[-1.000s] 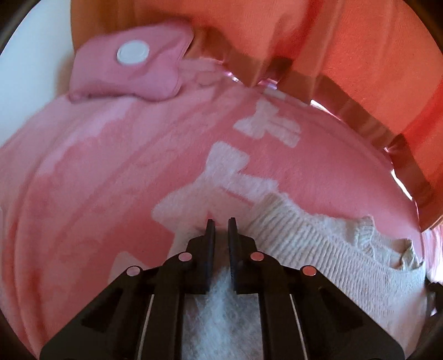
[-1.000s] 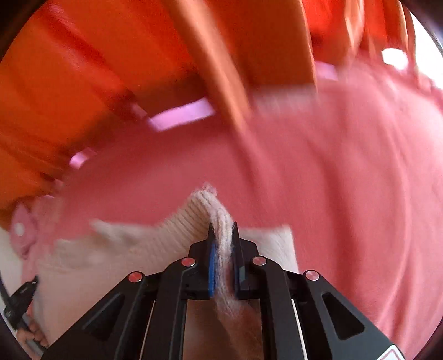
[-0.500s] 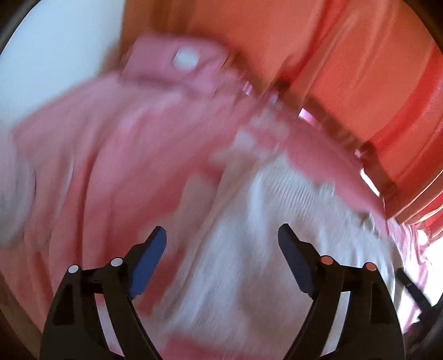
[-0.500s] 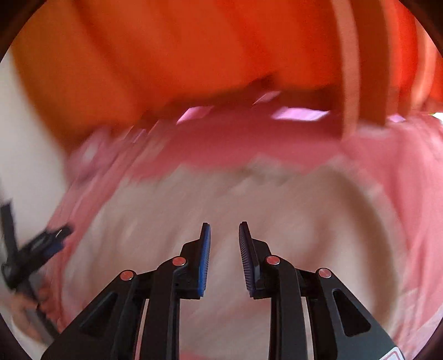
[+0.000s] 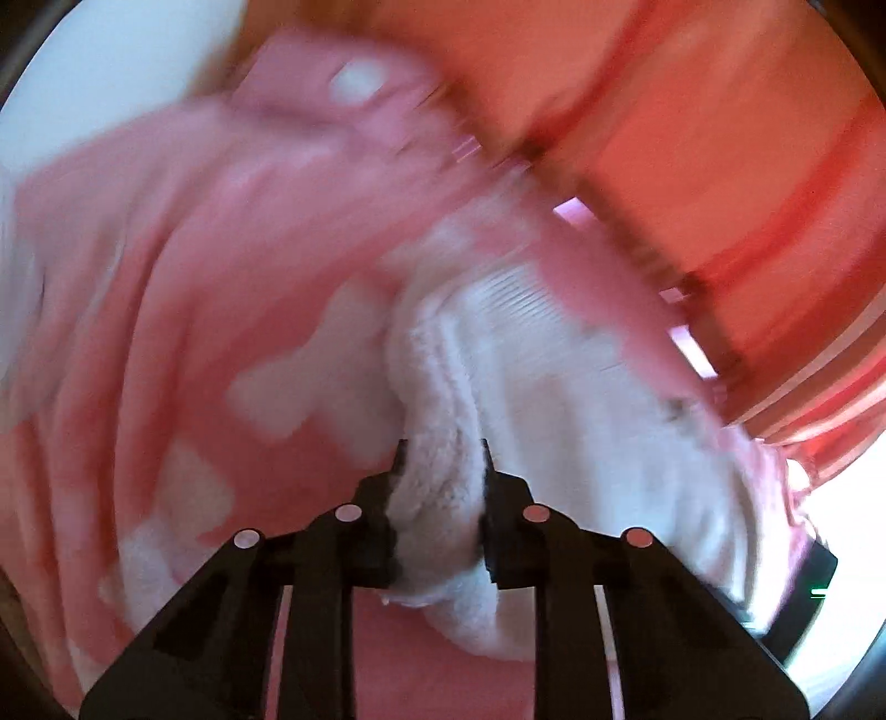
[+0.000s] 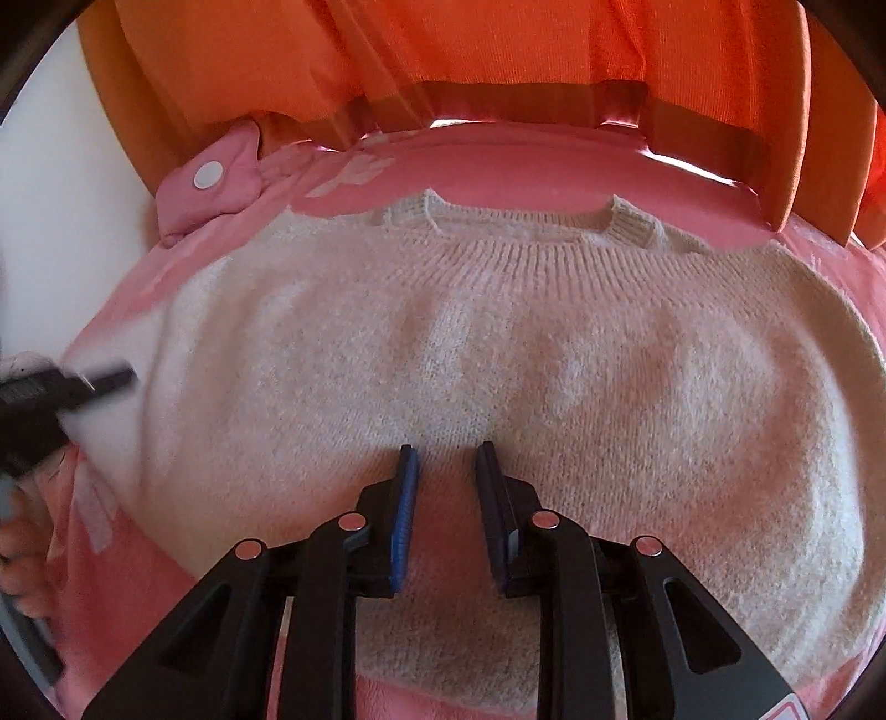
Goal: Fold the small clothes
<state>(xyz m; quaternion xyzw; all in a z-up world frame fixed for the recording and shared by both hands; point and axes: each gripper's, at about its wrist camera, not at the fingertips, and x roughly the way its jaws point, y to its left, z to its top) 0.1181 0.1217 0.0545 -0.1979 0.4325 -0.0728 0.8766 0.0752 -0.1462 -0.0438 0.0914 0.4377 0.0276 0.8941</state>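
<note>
— Where is the sweater [image 6: 498,354]?

— I see it lying flat on the pink blanket [image 6: 498,160], neck toward the orange curtain [image 6: 443,50]. It is cream and fuzzy.

— What is my left claw [image 5: 441,459] doing?

— It is pinching a bunched edge of the sweater [image 5: 554,399]. That view is blurry. From the right camera I see the left claw [image 6: 83,385] at the sweater's left side.

— And my right claw [image 6: 446,459]?

— Its fingers are spread a little apart, holding nothing, low over the sweater's middle.

— Anything else?

— A small pink pouch [image 6: 213,183] with a white dot sits at the blanket's far left corner.
</note>
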